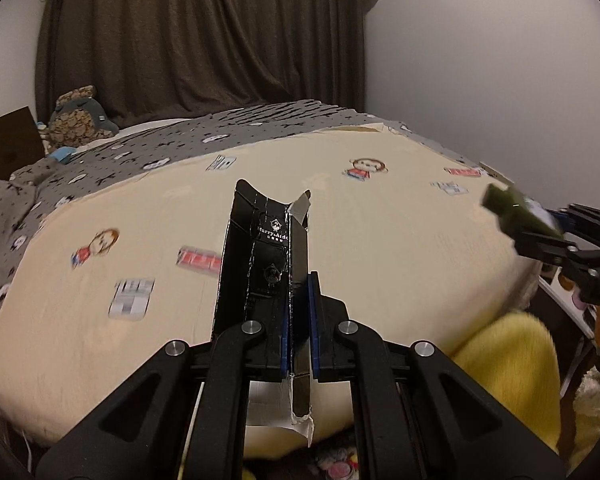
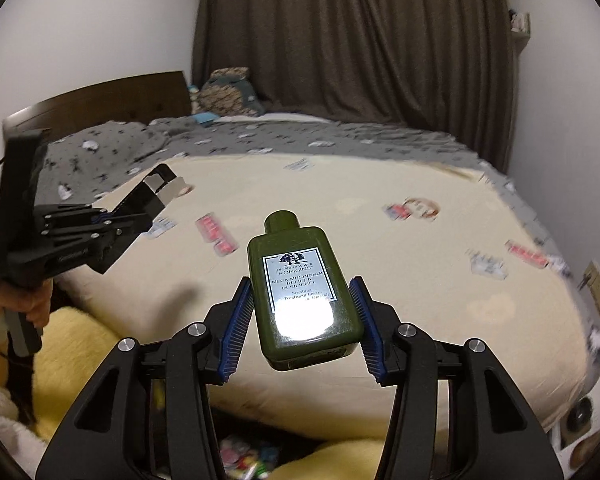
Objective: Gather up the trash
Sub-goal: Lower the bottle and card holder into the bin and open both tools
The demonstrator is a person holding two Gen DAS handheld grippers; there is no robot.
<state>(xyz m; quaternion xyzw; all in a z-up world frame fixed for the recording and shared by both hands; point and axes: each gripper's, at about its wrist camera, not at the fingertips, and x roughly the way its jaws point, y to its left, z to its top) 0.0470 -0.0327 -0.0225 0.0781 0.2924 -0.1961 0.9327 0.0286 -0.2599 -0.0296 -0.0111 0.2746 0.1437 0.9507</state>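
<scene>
Left wrist view: left hand-held gripper (image 1: 300,320) was clamped on a torn black carton (image 1: 266,256), blue pads pinching one side panel so the opened box stuck out forward, held in the air over the cream bed sheet (image 1: 380,240). At far right the right hand-held gripper (image 1: 540,236) carried the green bottle (image 1: 516,212), also clear of the bed. Right wrist view: the right one gripped the bottle (image 2: 300,292) across its flat body near the base, cap pointing away, label up; pads sat tight on both sides, likely for a stable hold on smooth plastic. Left hand-held gripper (image 2: 132,220) at left held the carton (image 2: 152,196) aloft. Both trash items looked picked up; no bin was clearly visible, so drop-off seemed the remaining step.
</scene>
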